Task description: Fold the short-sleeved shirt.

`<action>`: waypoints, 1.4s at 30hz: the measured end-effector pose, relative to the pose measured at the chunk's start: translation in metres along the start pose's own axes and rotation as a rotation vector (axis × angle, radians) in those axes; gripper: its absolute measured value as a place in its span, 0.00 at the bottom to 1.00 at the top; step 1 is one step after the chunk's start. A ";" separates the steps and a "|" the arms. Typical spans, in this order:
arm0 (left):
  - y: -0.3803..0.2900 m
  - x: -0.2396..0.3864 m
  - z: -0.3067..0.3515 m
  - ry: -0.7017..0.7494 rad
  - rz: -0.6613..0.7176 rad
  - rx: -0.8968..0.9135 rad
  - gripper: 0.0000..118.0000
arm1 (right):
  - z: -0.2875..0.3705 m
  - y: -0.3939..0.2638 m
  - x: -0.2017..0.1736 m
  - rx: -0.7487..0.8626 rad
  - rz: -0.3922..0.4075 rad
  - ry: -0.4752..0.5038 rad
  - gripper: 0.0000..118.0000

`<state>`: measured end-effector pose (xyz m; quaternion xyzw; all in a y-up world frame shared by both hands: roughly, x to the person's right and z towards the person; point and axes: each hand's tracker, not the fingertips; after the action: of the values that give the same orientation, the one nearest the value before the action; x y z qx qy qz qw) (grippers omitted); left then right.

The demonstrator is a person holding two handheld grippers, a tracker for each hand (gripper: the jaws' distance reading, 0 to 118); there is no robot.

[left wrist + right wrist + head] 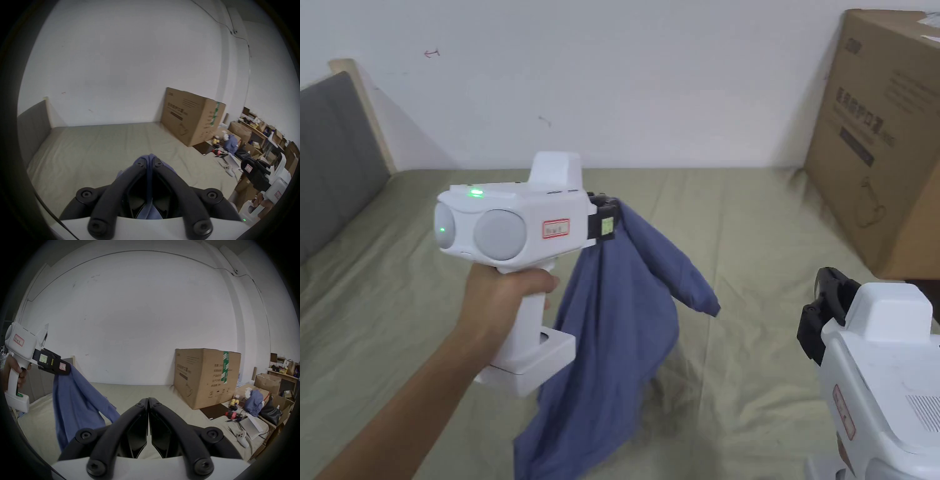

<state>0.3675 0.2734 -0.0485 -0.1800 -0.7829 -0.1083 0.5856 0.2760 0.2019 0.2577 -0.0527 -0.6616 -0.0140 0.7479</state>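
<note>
The big bed is under my blue shirt, which hangs limp from my left tongs, pinched tight on its top. It looks soft, light and floppy. My right tongs are closed and empty; I think the loose sleeve is the spot to grab.

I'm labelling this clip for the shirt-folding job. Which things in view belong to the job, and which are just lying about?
Belongs to the job:
- blue shirt, hanging from the left gripper, whose jaws are shut on it
- right gripper, shut, holding nothing
- bed sheet, the surface to fold on

Just lying about:
- cardboard box
- headboard
- white controller
- black bag
</note>
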 end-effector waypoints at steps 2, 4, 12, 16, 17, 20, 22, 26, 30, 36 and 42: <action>-0.007 0.017 -0.019 -0.063 0.004 -0.036 0.01 | 0.003 0.001 0.009 -0.001 0.001 -0.023 0.01; -0.021 0.034 -0.039 -0.078 -0.025 -0.089 0.01 | 0.006 0.001 0.017 -0.004 -0.001 -0.045 0.01; -0.132 0.056 -0.117 -0.116 -0.041 -0.405 0.01 | 0.005 -0.014 0.030 -0.046 -0.011 -0.076 0.01; -0.189 0.053 -0.142 -0.043 -0.054 -0.540 0.01 | 0.002 -0.021 0.028 -0.071 -0.012 -0.069 0.01; -0.201 0.052 -0.145 -0.021 -0.051 -0.573 0.01 | 0.001 -0.022 0.027 -0.079 -0.013 -0.067 0.01; -0.233 0.047 -0.156 0.000 -0.066 -0.680 0.01 | -0.002 -0.028 0.024 -0.095 -0.013 -0.060 0.01; -0.251 0.042 -0.163 0.034 -0.083 -0.734 0.01 | -0.001 -0.026 0.021 -0.100 -0.019 -0.057 0.01; -0.259 0.034 -0.158 0.056 -0.037 -0.717 0.01 | 0.001 -0.022 0.018 -0.097 -0.019 -0.056 0.01; -0.229 0.031 -0.132 0.056 0.038 -0.604 0.51 | 0.002 -0.018 0.017 -0.087 -0.010 -0.055 0.01; -0.147 0.019 -0.063 0.086 0.093 -0.257 0.95 | 0.005 -0.008 0.015 -0.062 -0.011 -0.052 0.01; -0.089 0.006 0.017 0.217 0.018 0.100 0.95 | 0.006 0.002 0.013 -0.029 -0.009 -0.044 0.01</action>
<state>0.3143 0.1993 -0.0446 -0.1446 -0.7178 -0.0826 0.6760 0.2720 0.2054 0.2716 -0.0608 -0.6777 -0.0255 0.7324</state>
